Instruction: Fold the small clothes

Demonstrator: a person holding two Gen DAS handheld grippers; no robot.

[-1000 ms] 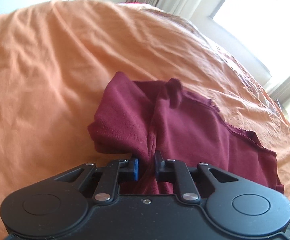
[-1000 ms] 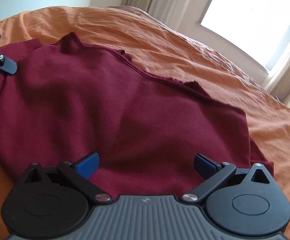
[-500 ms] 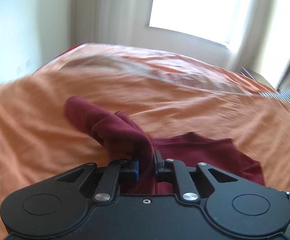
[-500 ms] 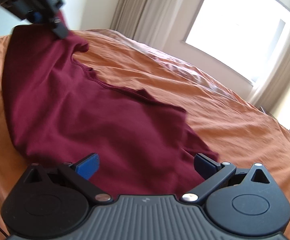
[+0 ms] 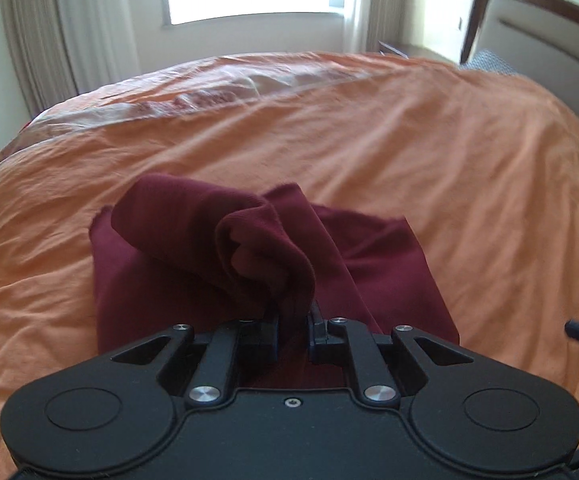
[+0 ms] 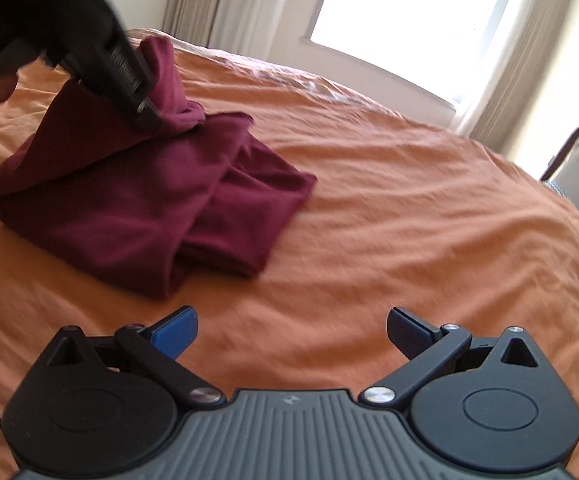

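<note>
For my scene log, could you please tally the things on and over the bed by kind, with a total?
Maroon garment, partly folded on the orange bedsheet: 1
Handheld grippers: 2, the left gripper shut on the garment's cloth, the right gripper open and empty
Total: 3

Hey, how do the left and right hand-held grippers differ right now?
The left hand-held gripper is shut, pinching a bunched fold of the maroon garment; the right hand-held gripper is open and holds nothing. The left lifts cloth above the pile; the right sits apart from the garment, over bare orange bedsheet. Both have black bodies.
</note>
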